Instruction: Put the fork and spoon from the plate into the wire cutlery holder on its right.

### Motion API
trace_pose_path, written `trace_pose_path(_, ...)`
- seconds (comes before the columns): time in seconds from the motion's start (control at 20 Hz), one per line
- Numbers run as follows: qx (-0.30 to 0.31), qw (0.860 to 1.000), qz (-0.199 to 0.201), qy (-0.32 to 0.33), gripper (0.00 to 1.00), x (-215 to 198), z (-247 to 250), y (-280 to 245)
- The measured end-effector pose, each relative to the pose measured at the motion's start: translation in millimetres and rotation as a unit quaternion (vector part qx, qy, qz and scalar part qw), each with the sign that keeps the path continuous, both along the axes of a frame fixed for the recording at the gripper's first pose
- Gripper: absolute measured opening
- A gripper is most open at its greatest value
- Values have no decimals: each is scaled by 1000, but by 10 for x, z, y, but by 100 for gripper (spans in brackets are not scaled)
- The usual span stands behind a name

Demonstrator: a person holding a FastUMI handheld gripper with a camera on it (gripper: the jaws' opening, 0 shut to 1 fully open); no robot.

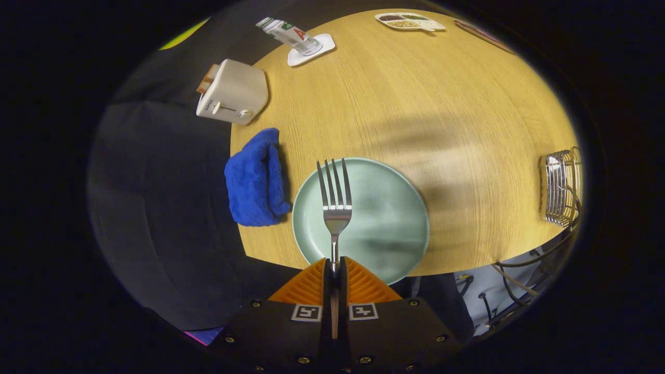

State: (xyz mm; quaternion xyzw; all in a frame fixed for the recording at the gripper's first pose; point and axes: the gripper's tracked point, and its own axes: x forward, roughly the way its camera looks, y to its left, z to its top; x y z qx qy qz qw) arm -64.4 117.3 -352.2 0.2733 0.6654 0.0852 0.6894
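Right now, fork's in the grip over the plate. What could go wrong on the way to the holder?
1. The gripper pinches the fork only by its thin handle, tines far ahead; it may pivot or slip during the swing.
2. The wire cutlery holder stands well to the right near the table's edge; a bump from the long fork could push it toward that edge.
3. Its wire gaps could catch the tines on entry.

The steel fork (336, 200) stands tines-forward over the pale green plate (384, 218), well apart from the wire cutlery holder (560, 188).
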Motion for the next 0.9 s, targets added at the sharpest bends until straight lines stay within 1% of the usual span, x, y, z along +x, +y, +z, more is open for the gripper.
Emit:
trace_pose_path(0.3, 10, 997, -65, -35, 5, 101, 291, -395)
trace_pose_path(0.55, 3, 990, -127, -55, 5, 133, 485, -824)
trace_pose_path(0.7, -5, 984, -167, -62, 5, 79, 571, -1194)
trace_pose_path(0.9, -24, 976, -205, -62, 5, -71, 641, -1638)
